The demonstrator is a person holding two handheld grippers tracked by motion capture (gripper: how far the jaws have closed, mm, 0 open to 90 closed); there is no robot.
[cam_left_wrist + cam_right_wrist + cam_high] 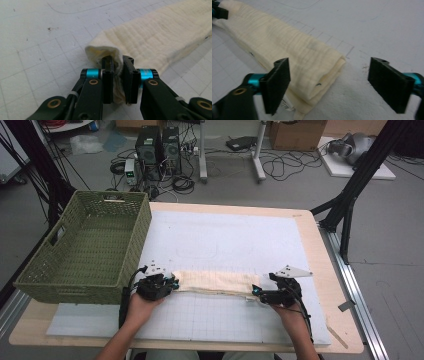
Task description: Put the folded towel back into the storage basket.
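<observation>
Partly bunched out of sight, the cloth (160, 32) end is pinched by the left gripper (117, 65); the right gripper (328, 82) gapes wide.

Cream cloth (212, 282) — folded into long strip, flat on mat.

The cloth's (160, 35) far end runs off the left gripper view's right edge; its pinched end is hidden.

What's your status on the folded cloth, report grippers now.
Left gripper shut on cloth end. Right gripper open around the other end, not gripping. Green basket stands left of the cloth, nothing in the way.
</observation>
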